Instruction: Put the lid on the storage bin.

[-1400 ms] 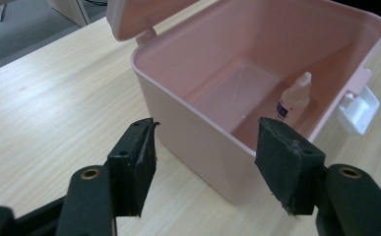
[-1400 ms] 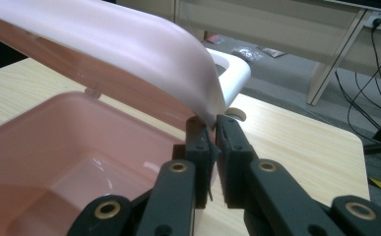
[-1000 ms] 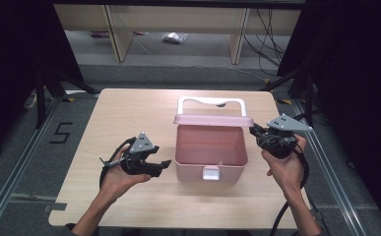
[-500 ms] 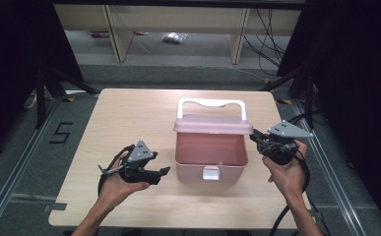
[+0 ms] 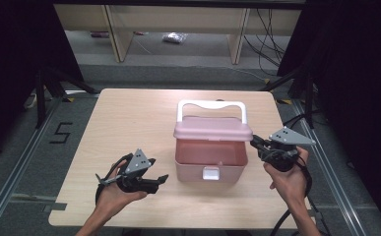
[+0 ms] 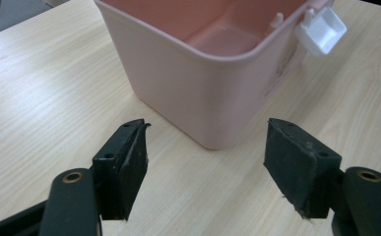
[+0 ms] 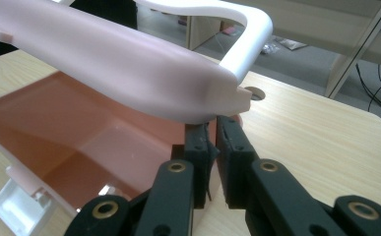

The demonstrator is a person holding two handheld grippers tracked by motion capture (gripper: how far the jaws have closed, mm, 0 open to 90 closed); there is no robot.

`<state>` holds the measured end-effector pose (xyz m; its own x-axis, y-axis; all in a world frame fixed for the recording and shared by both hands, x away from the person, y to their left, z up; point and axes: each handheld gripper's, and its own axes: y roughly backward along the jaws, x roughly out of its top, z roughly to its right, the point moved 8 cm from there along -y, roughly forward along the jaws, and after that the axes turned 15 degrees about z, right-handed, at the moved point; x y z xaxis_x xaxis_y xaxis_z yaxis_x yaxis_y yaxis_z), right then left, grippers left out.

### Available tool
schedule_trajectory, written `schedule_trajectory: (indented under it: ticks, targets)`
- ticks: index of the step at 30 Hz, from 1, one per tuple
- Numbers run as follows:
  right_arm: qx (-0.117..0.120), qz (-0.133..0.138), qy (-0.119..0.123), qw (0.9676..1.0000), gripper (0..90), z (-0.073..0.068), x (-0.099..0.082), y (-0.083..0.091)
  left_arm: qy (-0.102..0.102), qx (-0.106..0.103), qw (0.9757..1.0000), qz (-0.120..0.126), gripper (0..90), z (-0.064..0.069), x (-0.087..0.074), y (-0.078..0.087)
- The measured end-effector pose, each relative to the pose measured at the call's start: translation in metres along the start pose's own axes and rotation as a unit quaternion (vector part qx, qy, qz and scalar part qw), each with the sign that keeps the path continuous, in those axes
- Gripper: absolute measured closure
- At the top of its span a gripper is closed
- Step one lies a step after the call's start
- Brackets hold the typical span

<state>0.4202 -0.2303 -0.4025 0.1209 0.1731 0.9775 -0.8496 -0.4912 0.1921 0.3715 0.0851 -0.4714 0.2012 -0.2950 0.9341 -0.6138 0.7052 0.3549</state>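
Pink storage box (image 5: 211, 160) mid-table, lid (image 5: 212, 129) half raised

The right gripper (image 5: 263, 146), jaws nearly closed with nothing clearly clamped, sat under the lid's right edge; the left gripper (image 5: 162, 179), jaws just widened and empty, lay near the box's near-left corner.

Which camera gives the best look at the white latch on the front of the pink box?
The left gripper view: the white latch is close and sharp, sticking out from the pink box. The high view shows it small; the right gripper view catches it at the lower left corner.
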Motion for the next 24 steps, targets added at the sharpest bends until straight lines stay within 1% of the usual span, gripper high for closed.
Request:
schedule_trajectory:
  ticks: [1, 2, 3, 4, 5, 6, 7, 8, 9, 10, 12, 13, 14, 15, 16, 17, 18, 19, 20, 21, 22, 23, 24]
  targets:
    - [0.000, -0.003, -0.004, 1.0000, 84.3, -0.001, -0.001, 0.001, 0.001, 0.000, 1.0000, 0.004, 32.2, 0.001, -0.001, 0.000]
    - [0.000, -0.003, 0.001, 1.0000, 84.3, 0.000, -0.002, 0.002, 0.002, -0.001, 1.0000, 0.003, 32.1, 0.002, -0.003, 0.000]
    - [0.000, -0.005, -0.014, 0.9999, 84.3, -0.004, -0.003, 0.002, 0.000, -0.001, 1.0000, -0.001, 32.0, 0.002, -0.004, 0.001]
    - [0.008, -0.008, -0.015, 0.9998, 84.3, -0.005, -0.005, 0.002, 0.000, -0.002, 1.0000, -0.001, 31.9, 0.002, -0.006, 0.001]
    - [-0.002, -0.005, -0.016, 0.9999, 84.3, -0.004, -0.005, 0.003, -0.001, -0.002, 1.0000, -0.004, 31.8, 0.003, -0.007, 0.002]
    - [0.000, 0.002, -0.006, 1.0000, 84.3, -0.003, -0.005, 0.002, 0.002, -0.001, 1.0000, 0.001, 31.8, 0.003, -0.008, 0.002]
    - [-0.002, -0.004, -0.017, 0.9998, 84.3, -0.005, -0.007, 0.004, 0.004, -0.001, 1.0000, 0.000, 31.8, 0.003, -0.009, 0.002]
    - [0.005, -0.007, -0.009, 0.9999, 84.3, -0.004, -0.007, 0.005, 0.004, -0.003, 1.0000, 0.002, 31.8, 0.004, -0.009, 0.002]
    - [0.003, -0.007, -0.006, 0.9999, 84.3, -0.004, -0.008, 0.005, 0.003, -0.001, 1.0000, -0.001, 31.8, 0.003, -0.010, 0.003]
    - [0.005, -0.009, -0.009, 0.9999, 84.3, -0.005, -0.008, 0.006, 0.006, -0.002, 1.0000, 0.004, 31.8, 0.004, -0.010, 0.003]
    - [0.011, -0.008, -0.006, 0.9999, 84.2, -0.005, -0.009, 0.007, 0.002, 0.003, 1.0000, 0.002, 31.8, 0.004, -0.012, 0.004]
    - [0.011, -0.013, -0.013, 0.9998, 84.1, -0.006, -0.010, 0.008, 0.004, 0.005, 1.0000, 0.000, 31.8, 0.004, -0.013, 0.004]
    - [0.011, -0.016, -0.021, 0.9996, 84.0, -0.008, -0.011, 0.009, 0.004, 0.001, 1.0000, 0.004, 31.8, 0.005, -0.014, 0.003]
    - [0.010, -0.010, -0.004, 0.9999, 83.8, -0.005, -0.010, 0.009, 0.003, 0.004, 1.0000, -0.001, 31.7, 0.005, -0.015, 0.004]
    - [0.006, -0.005, -0.021, 0.9998, 83.8, -0.008, -0.011, 0.009, 0.005, 0.005, 1.0000, 0.001, 31.7, 0.005, -0.016, 0.004]
    - [0.008, 0.001, -0.014, 0.9999, 83.8, -0.006, -0.011, 0.008, 0.002, 0.001, 1.0000, -0.006, 31.7, 0.006, -0.018, 0.005]
    - [0.005, -0.008, -0.036, 0.9993, 83.8, -0.010, -0.013, 0.010, 0.004, 0.002, 1.0000, -0.001, 31.6, 0.006, -0.019, 0.004]
    - [0.012, -0.003, -0.014, 0.9998, 83.7, -0.006, -0.012, 0.010, 0.004, -0.001, 1.0000, -0.001, 31.6, 0.007, -0.019, 0.004]
    - [0.013, -0.005, -0.010, 0.9999, 83.7, -0.005, -0.013, 0.011, 0.003, 0.001, 1.0000, -0.002, 31.5, 0.007, -0.020, 0.005]
    - [0.010, -0.008, -0.028, 0.9995, 83.7, -0.009, -0.014, 0.011, 0.003, 0.001, 1.0000, -0.002, 31.5, 0.008, -0.022, 0.005]
    - [0.014, -0.003, -0.020, 0.9997, 83.7, -0.008, -0.015, 0.010, -0.001, 0.005, 0.9999, -0.010, 31.4, 0.007, -0.023, 0.007]
    - [0.014, -0.008, -0.012, 0.9998, 83.6, -0.006, -0.015, 0.012, 0.003, 0.003, 1.0000, -0.006, 31.4, 0.008, -0.024, 0.007]
    - [0.010, -0.005, -0.025, 0.9996, 83.5, -0.009, -0.016, 0.011, 0.001, 0.002, 1.0000, -0.005, 31.3, 0.008, -0.024, 0.007]
